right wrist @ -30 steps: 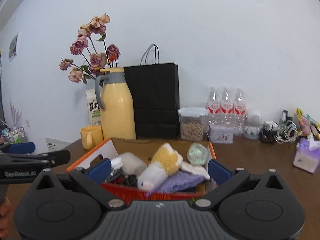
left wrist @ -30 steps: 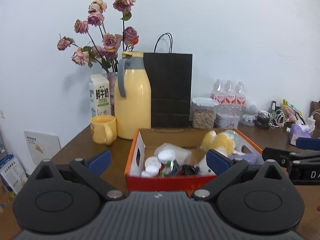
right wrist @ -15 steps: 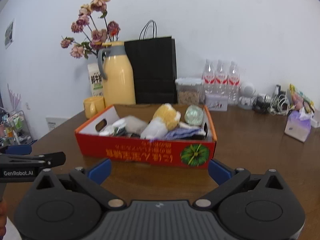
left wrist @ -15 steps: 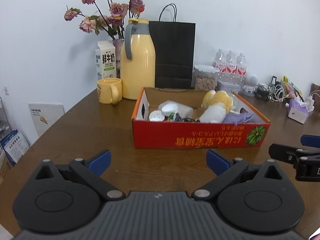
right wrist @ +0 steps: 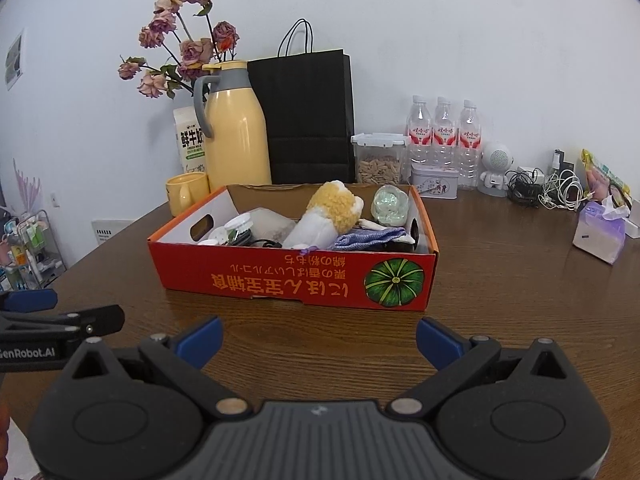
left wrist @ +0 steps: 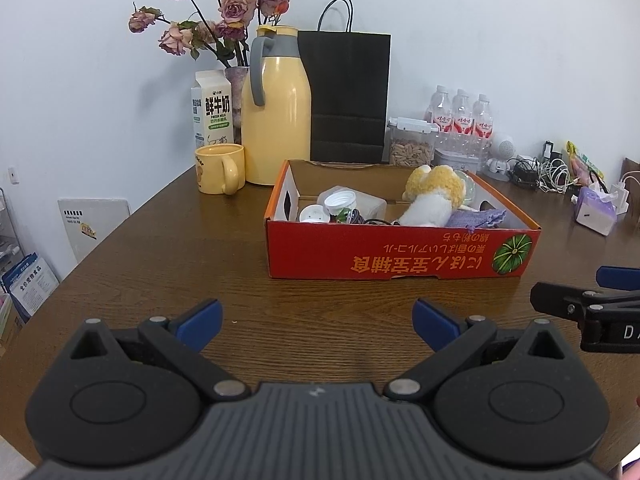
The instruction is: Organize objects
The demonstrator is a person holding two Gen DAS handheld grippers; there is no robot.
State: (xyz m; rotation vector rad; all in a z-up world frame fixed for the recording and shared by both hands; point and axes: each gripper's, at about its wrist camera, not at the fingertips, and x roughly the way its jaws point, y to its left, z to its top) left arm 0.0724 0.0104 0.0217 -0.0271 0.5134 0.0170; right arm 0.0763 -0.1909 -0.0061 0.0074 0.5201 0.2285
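A red cardboard box (left wrist: 400, 256) (right wrist: 296, 276) stands on the brown wooden table (left wrist: 168, 264). It holds a yellow and white plush toy (left wrist: 432, 196) (right wrist: 324, 216), a purple cloth (left wrist: 476, 218) (right wrist: 368, 238), white caps (left wrist: 340, 202), a clear plastic container and a glassy ball (right wrist: 390, 204). My left gripper (left wrist: 316, 320) is open and empty, in front of the box. My right gripper (right wrist: 318, 336) is open and empty, also short of the box front. Each gripper shows at the edge of the other's view.
Behind the box stand a yellow thermos jug (left wrist: 276, 112), a yellow mug (left wrist: 218, 168), a milk carton (left wrist: 212, 110), a vase of dried roses (left wrist: 224, 20), a black paper bag (left wrist: 348, 96), a snack jar (right wrist: 380, 158) and water bottles (right wrist: 444, 132). Cables and a tissue pack (right wrist: 598, 232) lie right.
Both grippers have pulled back and risen away from the box. The box now lies farther ahead with its whole red front showing. Both stay open.
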